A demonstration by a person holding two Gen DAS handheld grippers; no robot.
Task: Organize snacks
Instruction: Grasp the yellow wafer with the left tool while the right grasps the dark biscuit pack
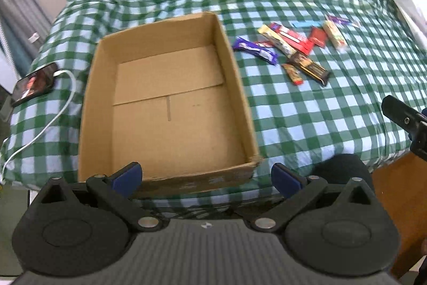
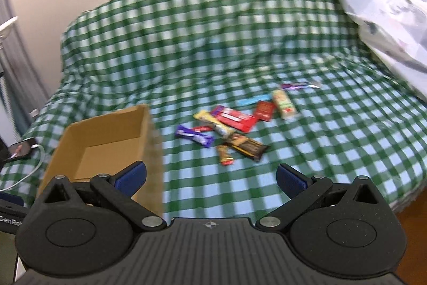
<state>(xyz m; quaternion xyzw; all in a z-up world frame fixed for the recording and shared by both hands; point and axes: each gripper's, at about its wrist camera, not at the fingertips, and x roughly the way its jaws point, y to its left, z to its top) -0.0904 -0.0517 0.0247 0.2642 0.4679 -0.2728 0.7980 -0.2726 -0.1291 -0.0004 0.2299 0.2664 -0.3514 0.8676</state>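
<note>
An open, empty cardboard box sits on a green-checked bed; it also shows at the left of the right wrist view. Several wrapped snack bars lie in a loose pile to its right: a purple bar, a red pack, a dark brown bar and a pale tube pack. My left gripper is open and empty at the box's near edge. My right gripper is open and empty, short of the pile.
A phone with a white cable lies left of the box. A pale crumpled bedcover is heaped at the right. The bed's near edge drops to a wooden floor.
</note>
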